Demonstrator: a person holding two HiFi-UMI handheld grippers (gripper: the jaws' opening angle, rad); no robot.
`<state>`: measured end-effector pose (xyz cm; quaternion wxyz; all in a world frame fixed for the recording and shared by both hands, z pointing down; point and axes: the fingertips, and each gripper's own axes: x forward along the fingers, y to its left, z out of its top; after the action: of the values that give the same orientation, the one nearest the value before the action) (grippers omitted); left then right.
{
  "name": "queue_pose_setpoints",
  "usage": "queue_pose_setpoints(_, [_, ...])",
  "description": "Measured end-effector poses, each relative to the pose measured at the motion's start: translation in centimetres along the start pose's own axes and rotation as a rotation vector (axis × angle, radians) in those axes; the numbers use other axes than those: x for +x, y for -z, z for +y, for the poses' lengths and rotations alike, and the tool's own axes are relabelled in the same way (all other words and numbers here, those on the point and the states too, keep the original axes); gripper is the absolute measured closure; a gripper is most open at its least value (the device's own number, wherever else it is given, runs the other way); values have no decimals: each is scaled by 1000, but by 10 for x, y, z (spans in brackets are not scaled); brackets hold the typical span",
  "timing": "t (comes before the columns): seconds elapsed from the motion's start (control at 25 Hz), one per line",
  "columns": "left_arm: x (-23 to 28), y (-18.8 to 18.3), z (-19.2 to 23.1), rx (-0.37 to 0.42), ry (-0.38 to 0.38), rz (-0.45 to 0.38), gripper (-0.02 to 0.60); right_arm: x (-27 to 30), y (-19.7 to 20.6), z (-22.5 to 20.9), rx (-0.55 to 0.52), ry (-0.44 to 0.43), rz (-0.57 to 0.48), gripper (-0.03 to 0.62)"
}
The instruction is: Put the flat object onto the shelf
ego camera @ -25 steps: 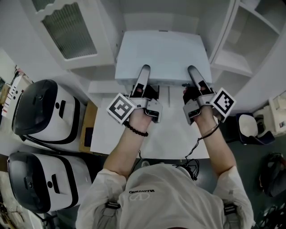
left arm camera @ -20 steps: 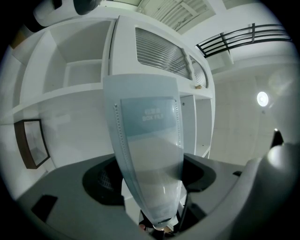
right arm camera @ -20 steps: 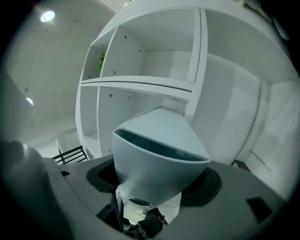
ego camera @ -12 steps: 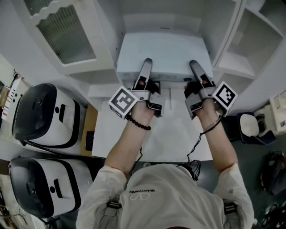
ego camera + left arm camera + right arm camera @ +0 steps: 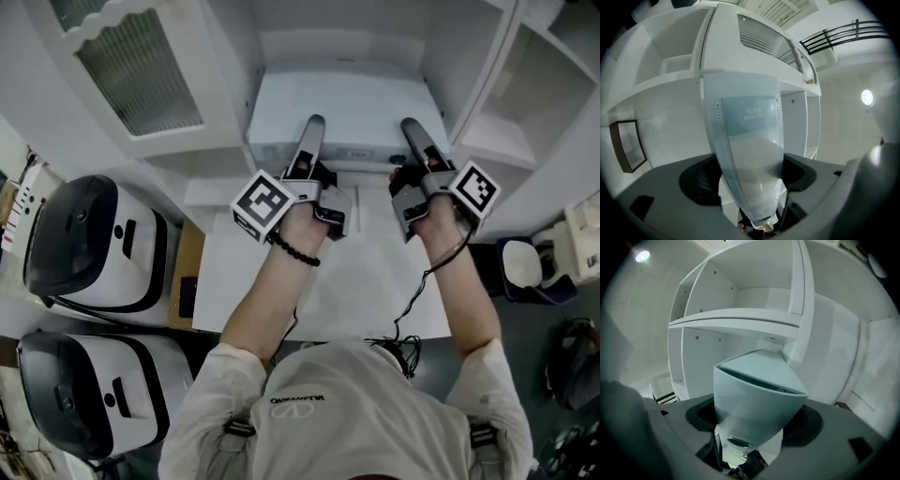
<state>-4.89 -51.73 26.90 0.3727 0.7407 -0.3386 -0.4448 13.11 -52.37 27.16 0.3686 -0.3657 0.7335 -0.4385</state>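
Head view: the box file [image 5: 352, 103] sits higher in the frame than a second ago. Its far edge is now further up between the white uprights of the shelf unit [image 5: 487, 141], and both hands have followed it up the frame, away from the table [image 5: 356, 291]. Reading: the carry toward the shelf is under way, and the file rests on no board yet. The left gripper [image 5: 314, 124] and right gripper [image 5: 411, 127] each pinch the file's near edge, with one jaw lying on top of the lid, at left-centre and right-centre of the frame. Both forearms reach up the frame, roughly parallel, with the marker cubes turned outward. Left gripper view: the jaws are closed on the file [image 5: 747, 140], which rises from between them up the centre of the frame, printed label toward the camera. Shelf ledges lie beyond it at upper left, apart from it. Right gripper view: the jaws have just eased a touch wider, yet the file [image 5: 759, 390] is between them and looks held. Its corner is aimed below a shelf board [image 5: 736, 317] at frame centre, with a gap between. Judgement: the file needs a further push forward before release.
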Motion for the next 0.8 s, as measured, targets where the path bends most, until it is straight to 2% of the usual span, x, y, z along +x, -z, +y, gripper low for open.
queue_pose_setpoints(0.12, [0, 0, -4, 8, 20, 10, 217, 1, 1, 8, -32, -22, 5, 212])
queue_pose_setpoints(0.24, [-2, 2, -7, 27, 33, 24, 198, -2, 8, 18, -120, -60, 28, 161])
queue_pose_setpoints(0.36, [-8, -2, -9, 44, 41, 14, 198, -12, 15, 25, -187, -87, 31, 138])
queue_pose_setpoints(0.48, [-18, -6, -13, 59, 54, 0, 198, -32, 16, 30, -240, -96, -9, 138])
queue_pose_setpoints(0.6, [-40, -4, -15, 16, 55, -8, 198, -65, 18, 30, -323, -69, -93, 148])
queue_pose_setpoints(0.64, [-52, -2, -13, 28, 37, -5, 199, -80, 17, 27, -394, -39, -134, 177])
queue_pose_setpoints(0.68, [-64, -2, -9, 84, 13, 6, 200, -94, 15, 27, -488, -12, -176, 232])
queue_pose_setpoints(0.76, [-79, 0, -13, 300, 11, 49, 267, -109, 16, 34, -682, 8, -226, 423])
queue_pose_setpoints(0.8, [-82, 2, -24, 426, 43, 73, 339, -111, 21, 37, -751, 11, -222, 475])
